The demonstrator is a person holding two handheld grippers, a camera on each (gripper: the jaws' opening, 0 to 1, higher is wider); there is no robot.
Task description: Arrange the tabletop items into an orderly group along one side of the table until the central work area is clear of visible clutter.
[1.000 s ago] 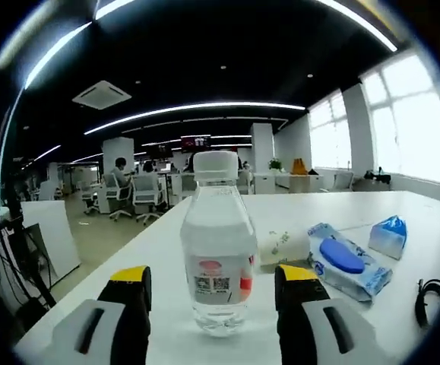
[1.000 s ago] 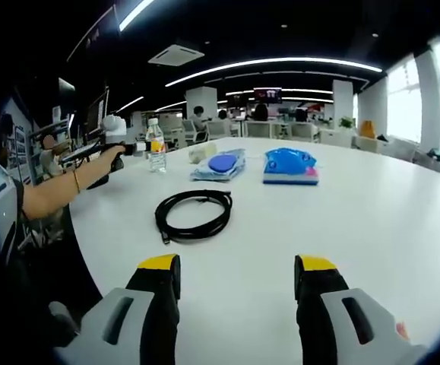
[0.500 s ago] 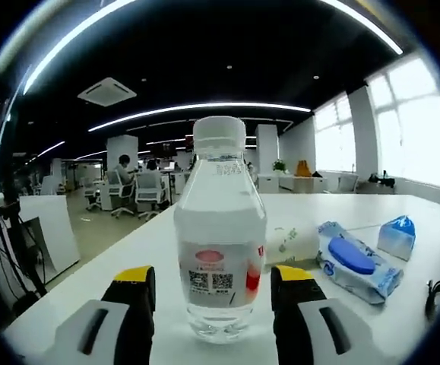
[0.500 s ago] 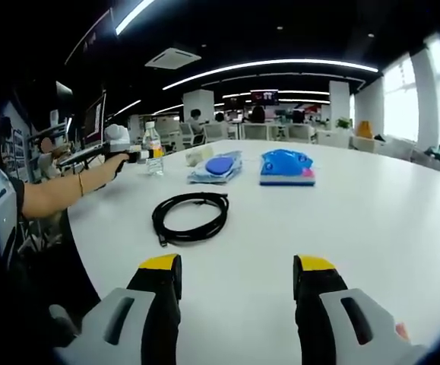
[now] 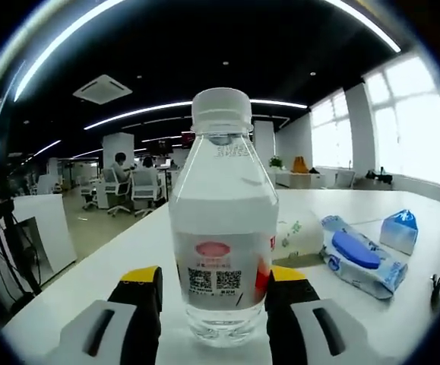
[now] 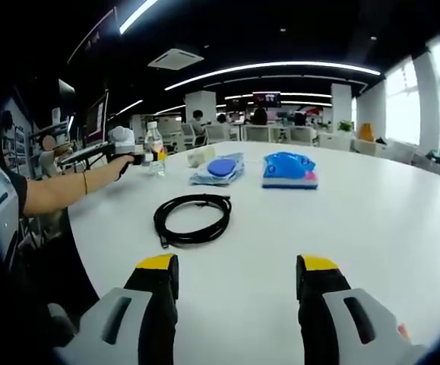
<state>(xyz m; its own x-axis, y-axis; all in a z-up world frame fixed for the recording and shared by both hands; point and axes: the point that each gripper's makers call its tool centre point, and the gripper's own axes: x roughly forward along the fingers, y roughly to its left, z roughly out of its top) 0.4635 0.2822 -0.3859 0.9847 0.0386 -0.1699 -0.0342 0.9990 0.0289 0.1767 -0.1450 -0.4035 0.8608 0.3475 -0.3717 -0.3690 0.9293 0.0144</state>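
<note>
Change: Left hand-held gripper point(image 5: 208, 304) had closed in on the bottle point(image 5: 221, 228) over the last second, so the bottle now stood between its yellow-tipped jaws.
Left grip: jaws narrowed to either side of the bottle's base; whether they pressed it yet could not be told.
Right grip: right hand-held gripper point(image 6: 237, 285) hung wide open and empty over bare worktop point(image 6: 371, 220).
Bottle: clear, white cap, upright near the worktop's left edge.
Other items: wipes pack point(image 5: 360, 258) and a pale roll point(image 5: 299, 236) just beside the bottle; blue pouch point(image 6: 289, 169) further along; coiled black cable point(image 6: 191, 219) nearer the middle.
Left arm: the person's forearm point(image 6: 60, 192) reached out to the bottle in the right gripper view.
Risk: a low pinch on a tall, round bottle could probably let it tip or slip out, likely knocking the roll.
</note>
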